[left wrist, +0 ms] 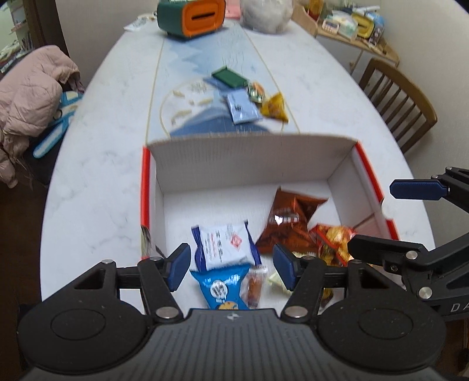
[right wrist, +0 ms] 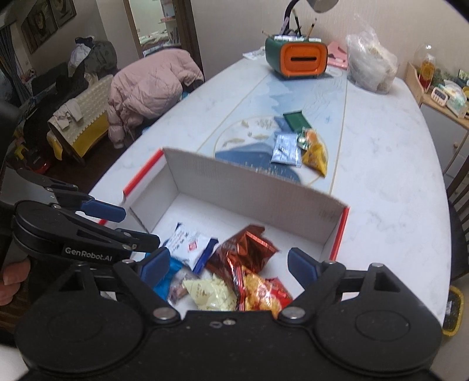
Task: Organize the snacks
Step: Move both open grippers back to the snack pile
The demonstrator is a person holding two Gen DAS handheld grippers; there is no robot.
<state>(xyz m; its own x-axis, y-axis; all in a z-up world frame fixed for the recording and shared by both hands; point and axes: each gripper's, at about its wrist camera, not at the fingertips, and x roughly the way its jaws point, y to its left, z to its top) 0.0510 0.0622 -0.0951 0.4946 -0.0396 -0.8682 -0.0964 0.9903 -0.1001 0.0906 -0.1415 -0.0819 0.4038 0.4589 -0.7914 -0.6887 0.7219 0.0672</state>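
Both tongs, left (left wrist: 231, 265) and right (right wrist: 228, 268), hang open and empty above the box (left wrist: 252, 159), its snacks directly below. Beyond its far wall, ahead and slightly right, the loose snack packets (left wrist: 249, 96) lie on the table (left wrist: 96, 175), their row running away; clear room surrounds them.

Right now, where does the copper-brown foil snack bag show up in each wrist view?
Left wrist: copper-brown foil snack bag lies inside the box, right of centre, beyond the left gripper.
Right wrist: the bag sits near the picture's middle, between and beyond the right gripper fingers.
Shared landmark: the orange-fronted green holder at the table's far end.
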